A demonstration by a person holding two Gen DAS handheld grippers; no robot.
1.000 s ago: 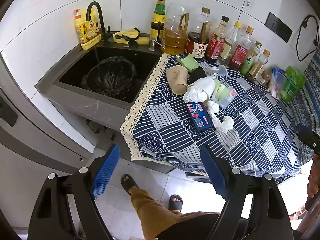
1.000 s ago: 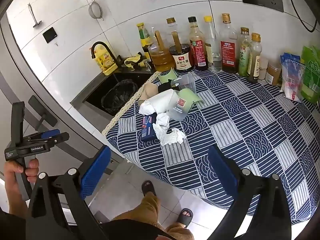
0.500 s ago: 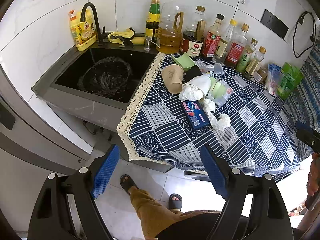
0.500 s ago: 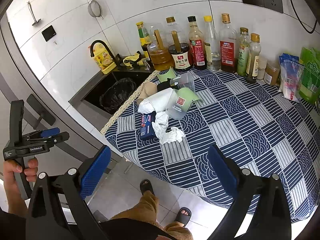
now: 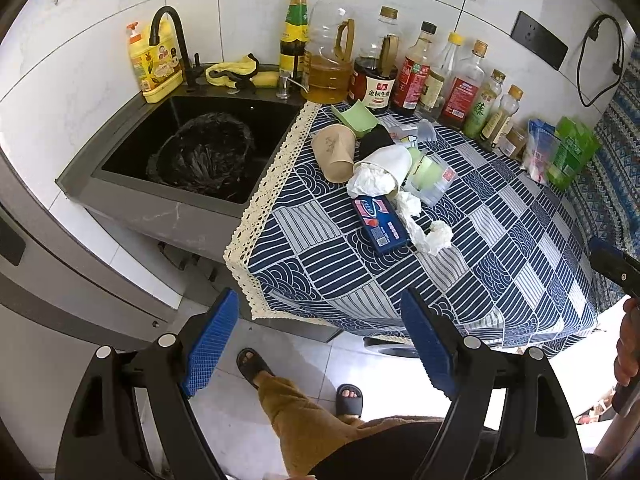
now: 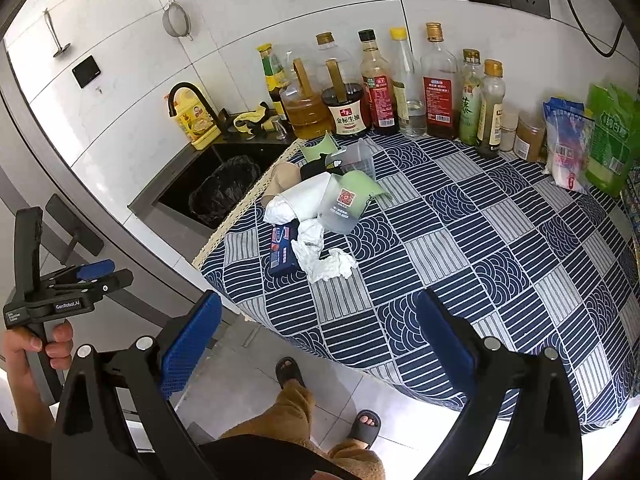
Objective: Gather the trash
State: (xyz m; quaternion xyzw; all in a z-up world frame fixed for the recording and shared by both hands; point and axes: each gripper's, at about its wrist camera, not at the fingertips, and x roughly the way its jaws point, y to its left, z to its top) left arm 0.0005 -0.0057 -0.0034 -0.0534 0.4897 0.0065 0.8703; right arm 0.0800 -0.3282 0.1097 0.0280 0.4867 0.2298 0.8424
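Observation:
A heap of trash lies on the blue patterned tablecloth [image 5: 480, 264]: a brown paper cup [image 5: 335, 153], a white cup stuffed with tissue [image 5: 380, 168], a blue box [image 5: 379, 223], crumpled tissue [image 5: 428, 232], clear plastic cups [image 5: 430, 174] and green pieces [image 5: 358, 118]. A bin with a black bag [image 5: 204, 156] stands in the sink. My left gripper [image 5: 320, 312] hangs open over the floor, short of the table's front edge, nothing between its blue pads. My right gripper [image 6: 320, 312] is open too, over the table's near edge, below the tissue [image 6: 324, 258] and blue box [image 6: 283, 250].
Bottles of oil and sauce [image 5: 376, 76] line the tiled wall behind the heap. Food packets [image 6: 592, 144] stand at the back right. A black tap [image 5: 170, 36] and yellow soap bottle [image 5: 154, 68] flank the sink [image 5: 120, 168]. A person's sandalled feet [image 5: 256, 364] stand on the floor below.
The left wrist view has shifted slightly, the table and sink sitting a little lower and left than a second ago. Both grippers stay open and empty; the trash has not moved.

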